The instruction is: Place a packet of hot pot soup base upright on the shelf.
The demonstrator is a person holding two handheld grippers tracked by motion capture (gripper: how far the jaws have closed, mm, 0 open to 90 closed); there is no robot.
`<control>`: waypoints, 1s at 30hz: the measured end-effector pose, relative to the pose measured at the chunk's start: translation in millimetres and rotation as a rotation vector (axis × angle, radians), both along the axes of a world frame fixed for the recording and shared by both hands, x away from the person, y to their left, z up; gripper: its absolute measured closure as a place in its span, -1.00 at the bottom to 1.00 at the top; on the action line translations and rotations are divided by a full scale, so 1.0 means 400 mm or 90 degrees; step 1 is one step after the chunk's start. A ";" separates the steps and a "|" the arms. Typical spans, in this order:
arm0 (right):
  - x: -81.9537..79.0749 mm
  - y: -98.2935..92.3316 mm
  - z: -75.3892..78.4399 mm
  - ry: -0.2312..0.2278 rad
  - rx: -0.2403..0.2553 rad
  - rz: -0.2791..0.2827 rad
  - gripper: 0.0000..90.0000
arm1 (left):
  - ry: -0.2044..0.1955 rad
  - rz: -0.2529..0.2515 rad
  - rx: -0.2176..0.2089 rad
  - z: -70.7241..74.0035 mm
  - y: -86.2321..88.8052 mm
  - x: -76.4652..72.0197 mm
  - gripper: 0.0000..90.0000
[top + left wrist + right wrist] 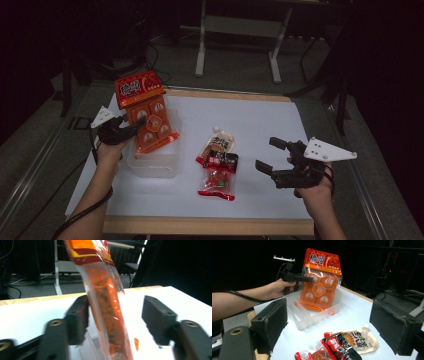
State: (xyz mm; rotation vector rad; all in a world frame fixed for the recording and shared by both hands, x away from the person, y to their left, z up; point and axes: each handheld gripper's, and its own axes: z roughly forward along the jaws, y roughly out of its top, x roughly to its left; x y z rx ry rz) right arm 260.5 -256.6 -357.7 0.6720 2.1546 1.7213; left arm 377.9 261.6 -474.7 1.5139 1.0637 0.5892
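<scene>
An orange snack packet (145, 112) with a red header stands on end in a clear plastic bin (152, 167) at the table's left. My left gripper (137, 124) straddles its side edge. In the left gripper view the packet (110, 315) lies against one jaw while the other jaw stands well clear, so my left gripper (116, 307) is open. My right gripper (267, 154) hovers open over the table's right side with nothing between its jaws. Its own view shows my right gripper (329, 317) facing the packet (320, 280), the bin (312, 315) and the left gripper (299, 278).
Mid-table lie a pale spouted pouch (220, 142) and a dark red packet (220, 167) overlapping it, with a clear red-edged packet (217, 185) below. The white table top (280, 120) has a wooden rim. Metal table legs stand on the floor beyond.
</scene>
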 end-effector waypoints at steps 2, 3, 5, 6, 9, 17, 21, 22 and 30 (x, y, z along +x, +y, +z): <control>0.000 0.000 0.000 -0.002 -0.001 0.001 -0.68 | 0.011 0.009 0.002 0.002 -0.004 0.003 -0.49; 0.000 0.000 0.001 -0.002 -0.001 0.000 -0.68 | 0.015 0.014 0.000 0.004 -0.006 0.005 -0.62; 0.000 -0.002 0.001 -0.002 0.001 -0.001 -0.68 | 0.021 0.015 -0.004 0.007 -0.005 0.005 -0.79; -0.001 -0.002 0.000 -0.001 0.001 -0.001 -0.68 | 0.024 0.018 -0.004 0.008 -0.005 0.005 -0.88; 0.000 -0.004 -0.001 0.000 0.000 -0.002 -0.68 | 0.032 0.022 -0.008 0.012 -0.004 0.002 -0.95; 0.001 -0.003 -0.005 0.006 0.003 -0.002 -0.68 | 0.031 0.024 0.009 0.043 0.000 -0.031 -0.96; 0.001 -0.003 -0.003 0.005 0.003 -0.004 -0.68 | 0.032 0.024 0.015 0.057 0.004 -0.049 -0.96; 0.001 -0.003 -0.003 0.006 0.004 -0.004 -0.68 | 0.030 0.028 0.019 0.061 0.005 -0.054 -0.97; 0.002 0.001 -0.008 0.005 -0.004 -0.009 -0.68 | 0.014 0.028 0.044 0.092 -0.001 -0.113 -0.97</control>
